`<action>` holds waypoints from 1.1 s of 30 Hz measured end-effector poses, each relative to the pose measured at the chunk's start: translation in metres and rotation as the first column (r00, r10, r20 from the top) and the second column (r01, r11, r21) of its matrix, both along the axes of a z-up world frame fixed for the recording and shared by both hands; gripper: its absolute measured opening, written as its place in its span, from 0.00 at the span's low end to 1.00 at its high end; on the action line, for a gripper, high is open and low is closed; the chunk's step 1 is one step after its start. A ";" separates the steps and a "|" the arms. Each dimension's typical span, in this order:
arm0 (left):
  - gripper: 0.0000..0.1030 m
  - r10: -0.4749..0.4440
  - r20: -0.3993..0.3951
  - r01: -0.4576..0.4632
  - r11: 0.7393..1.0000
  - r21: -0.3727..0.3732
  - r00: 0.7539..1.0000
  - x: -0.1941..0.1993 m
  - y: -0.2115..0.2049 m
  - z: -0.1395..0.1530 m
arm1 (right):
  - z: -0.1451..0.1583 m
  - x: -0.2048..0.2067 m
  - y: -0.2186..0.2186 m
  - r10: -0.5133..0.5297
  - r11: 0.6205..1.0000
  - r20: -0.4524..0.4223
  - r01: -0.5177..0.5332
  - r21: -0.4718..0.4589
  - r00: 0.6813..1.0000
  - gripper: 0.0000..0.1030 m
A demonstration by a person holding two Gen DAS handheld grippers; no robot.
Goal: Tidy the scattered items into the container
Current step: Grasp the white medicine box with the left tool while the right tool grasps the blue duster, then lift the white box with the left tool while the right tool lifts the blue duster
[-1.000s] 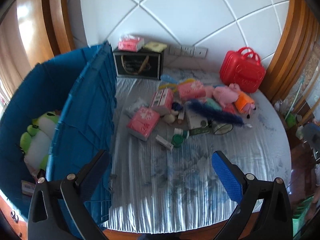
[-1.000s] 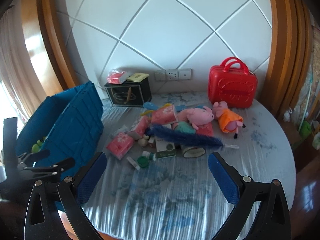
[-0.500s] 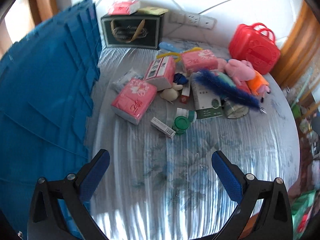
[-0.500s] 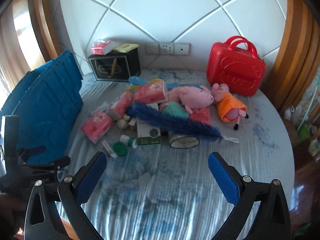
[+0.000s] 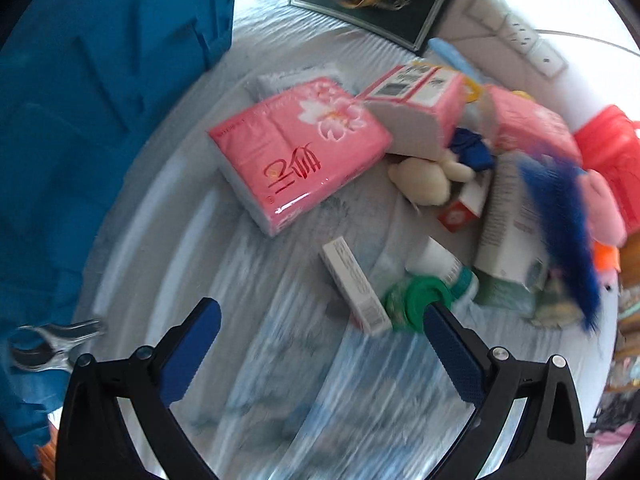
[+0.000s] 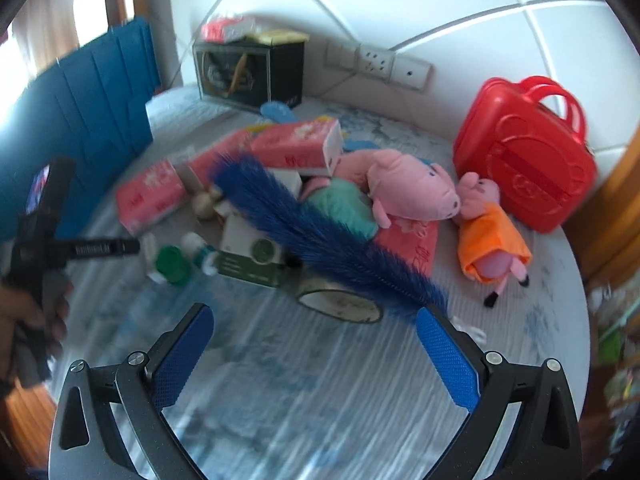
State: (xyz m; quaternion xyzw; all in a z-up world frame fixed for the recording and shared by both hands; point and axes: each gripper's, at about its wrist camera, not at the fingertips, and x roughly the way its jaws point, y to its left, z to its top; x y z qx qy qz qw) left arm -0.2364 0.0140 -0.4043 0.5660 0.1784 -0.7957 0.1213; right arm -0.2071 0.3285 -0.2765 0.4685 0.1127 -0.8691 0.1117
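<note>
Grippers both spread wide and hold nothing. Left gripper (image 5: 320, 344) hangs low over the bedspread (image 5: 288, 420), nearest the small white carton (image 5: 356, 288) and the green lid (image 5: 420, 300) at the near edge of the heap. Right gripper (image 6: 314, 344) hovers before the blue feather duster (image 6: 320, 236).

Blue container (image 5: 92, 128) stands at the left, its ribbed wall just beside the heap; its inside is out of view.

Step in hand, as I judge it: reaching in for a first pick. Best to take an outlying piece, not the middle. The carton lies flat and apart; straddle its narrow sides, press down to the cloth, then close. The duster drapes across other things, so lifting it early would free what lies beneath.

Count:
- pink tissue packs: at least 3, one being the big pack (image 5: 300, 156)
- pig plush toys (image 6: 412, 188): 2 certain
- red case (image 6: 524, 160): 1
- black box (image 6: 248, 72) at the far wall: 1
- duster: 1

Blur hides the smaller bits.
</note>
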 end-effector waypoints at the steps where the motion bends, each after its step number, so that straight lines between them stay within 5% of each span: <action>1: 0.98 0.016 0.004 -0.016 1.000 -0.003 1.000 -0.004 0.001 -0.004 | -0.007 -0.007 0.003 0.016 1.000 -0.001 -0.016 0.001 1.000 1.00; 10: 0.83 0.080 0.029 -0.079 0.997 -0.020 0.996 -0.016 0.006 -0.034 | -0.055 -0.067 0.021 0.085 0.995 0.027 -0.086 0.053 0.996 1.00; 16: 0.48 0.112 0.018 -0.111 0.993 -0.048 0.994 -0.009 0.005 -0.042 | -0.072 -0.083 0.028 0.088 0.996 0.054 -0.089 0.030 0.995 1.00; 18: 0.17 0.097 0.006 -0.096 0.994 -0.046 0.995 -0.007 0.006 -0.040 | -0.076 -0.083 0.030 0.096 0.995 0.059 -0.098 0.032 0.994 1.00; 24: 0.16 0.097 -0.045 -0.100 0.993 -0.058 0.994 0.003 0.010 -0.024 | -0.080 -0.087 0.024 0.153 0.987 0.040 -0.155 0.035 0.987 1.00; 29: 0.16 0.075 -0.041 -0.077 0.996 -0.052 0.996 0.006 0.017 -0.021 | -0.096 -0.098 0.003 0.214 0.968 0.033 -0.216 0.127 0.976 1.00; 31: 0.16 0.072 -0.039 -0.074 0.996 -0.044 0.997 0.011 0.012 -0.017 | -0.104 -0.102 -0.003 0.230 0.963 0.051 -0.235 0.131 0.972 0.93; 33: 0.16 0.078 -0.044 -0.079 0.996 -0.041 0.996 0.024 0.010 -0.015 | -0.111 -0.107 -0.008 0.247 0.962 0.091 -0.255 0.094 0.965 0.67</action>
